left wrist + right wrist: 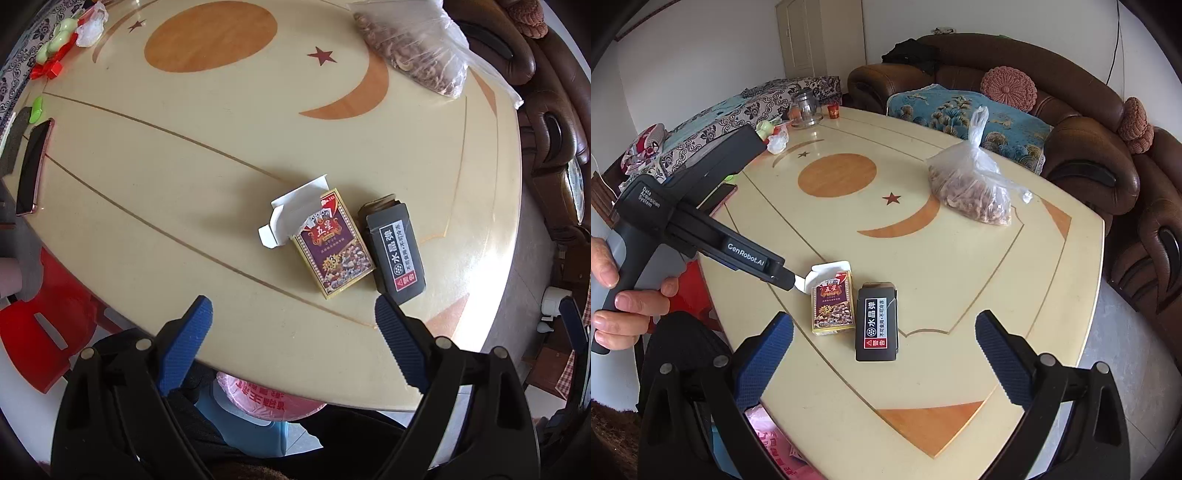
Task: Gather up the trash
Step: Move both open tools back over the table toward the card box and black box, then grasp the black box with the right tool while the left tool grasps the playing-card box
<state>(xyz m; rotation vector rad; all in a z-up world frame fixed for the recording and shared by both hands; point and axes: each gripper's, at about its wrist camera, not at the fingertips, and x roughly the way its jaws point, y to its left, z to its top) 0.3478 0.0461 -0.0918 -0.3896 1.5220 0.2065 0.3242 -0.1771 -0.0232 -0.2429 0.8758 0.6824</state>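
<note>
An opened playing-card box (330,242) (833,302), purple and gold with a white flap, lies on the cream table (184,206) (942,266). A dark grey box (397,251) (876,326) with white Chinese text lies right beside it. My left gripper (293,319) is open and empty, hovering just short of the two boxes; its body shows in the right wrist view (701,229), held by a hand. My right gripper (884,338) is open and empty, with the grey box between its blue fingers' line of sight.
A clear plastic bag of brown bits (417,48) (971,184) sits at the far side. A phone (33,166), wrappers and crumpled paper (88,26) lie at the left edge. A glass jar (807,107) stands far back. A red stool (44,332), pink bag (273,398) and brown sofa (1089,147) surround the table.
</note>
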